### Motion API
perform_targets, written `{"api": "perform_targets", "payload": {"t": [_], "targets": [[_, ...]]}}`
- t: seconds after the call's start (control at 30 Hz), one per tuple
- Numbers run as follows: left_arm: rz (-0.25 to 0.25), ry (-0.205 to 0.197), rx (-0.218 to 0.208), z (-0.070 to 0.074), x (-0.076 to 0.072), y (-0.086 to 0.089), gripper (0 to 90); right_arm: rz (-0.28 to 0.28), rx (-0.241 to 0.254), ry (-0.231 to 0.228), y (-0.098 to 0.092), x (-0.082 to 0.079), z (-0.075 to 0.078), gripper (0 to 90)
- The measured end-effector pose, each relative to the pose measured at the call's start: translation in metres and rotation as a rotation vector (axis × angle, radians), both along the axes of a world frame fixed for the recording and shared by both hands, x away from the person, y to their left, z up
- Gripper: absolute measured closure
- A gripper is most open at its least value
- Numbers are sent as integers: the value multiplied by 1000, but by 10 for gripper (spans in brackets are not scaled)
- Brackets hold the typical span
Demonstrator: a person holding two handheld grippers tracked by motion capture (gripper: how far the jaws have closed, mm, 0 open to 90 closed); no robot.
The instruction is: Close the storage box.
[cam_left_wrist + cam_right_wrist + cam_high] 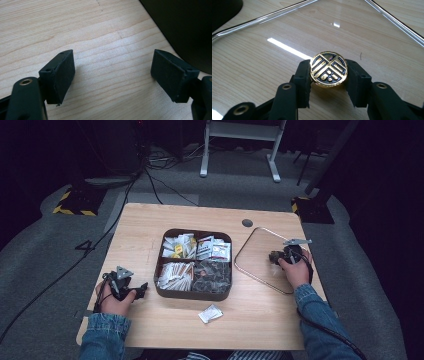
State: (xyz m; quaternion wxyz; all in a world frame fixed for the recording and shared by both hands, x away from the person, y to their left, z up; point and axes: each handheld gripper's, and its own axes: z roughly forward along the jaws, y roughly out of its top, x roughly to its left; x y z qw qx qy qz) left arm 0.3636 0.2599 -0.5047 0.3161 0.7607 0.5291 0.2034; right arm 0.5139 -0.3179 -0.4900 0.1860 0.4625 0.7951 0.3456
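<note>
A clear glass lid [260, 265] with a metal rim lies flat on the wooden table, right of a dark brown divided box [194, 294]. The box holds sachets and tea bags in its compartments. My right gripper [328, 72] is shut on the lid's round gold-and-black knob [328, 68], one pad on each side of it; from above this gripper [276, 256] sits over the lid's middle. My left gripper [142, 290] rests low on the table just left of the box, its jaws open [112, 75] over bare wood, the box's dark wall [185, 30] beyond them.
A loose white sachet [210, 313] lies in front of the box near the table's front edge. A round cable hole [247, 223] sits at the back of the table. Cables and a white stand's legs [272, 167] are on the floor behind.
</note>
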Motion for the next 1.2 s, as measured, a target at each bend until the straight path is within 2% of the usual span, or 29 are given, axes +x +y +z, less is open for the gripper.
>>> {"api": "perform_targets", "payload": {"t": [0.3,0.4,0.43,0.5,0.53,0.57,0.63,0.67,0.73,0.97,1.2], "targets": [[0,0,-1,0,0,0,200,11,8,-10,-2,0,7,591],[-1,0,-2,0,0,0,200,29,12,-26,-1,-1,16,591],[-1,0,-2,0,0,0,199,39,11,-47,0,-3,25,591],[-1,0,-2,0,0,0,199,43,14,-61,0,-4,32,591],[-1,0,-2,0,0,0,199,43,14,-61,0,-4,32,591],[-1,0,-2,0,0,0,199,53,27,-73,0,-5,40,591],[-1,0,-2,0,0,0,199,55,30,-74,1,-5,43,591],[-1,0,-2,0,0,0,199,67,35,-84,2,-7,50,591],[-1,0,-2,0,0,0,199,72,35,-85,2,-7,53,591],[-2,0,-2,0,0,0,199,123,60,-104,10,-12,78,590],[-2,1,-3,0,0,0,199,160,65,-112,21,-16,92,591]]}}
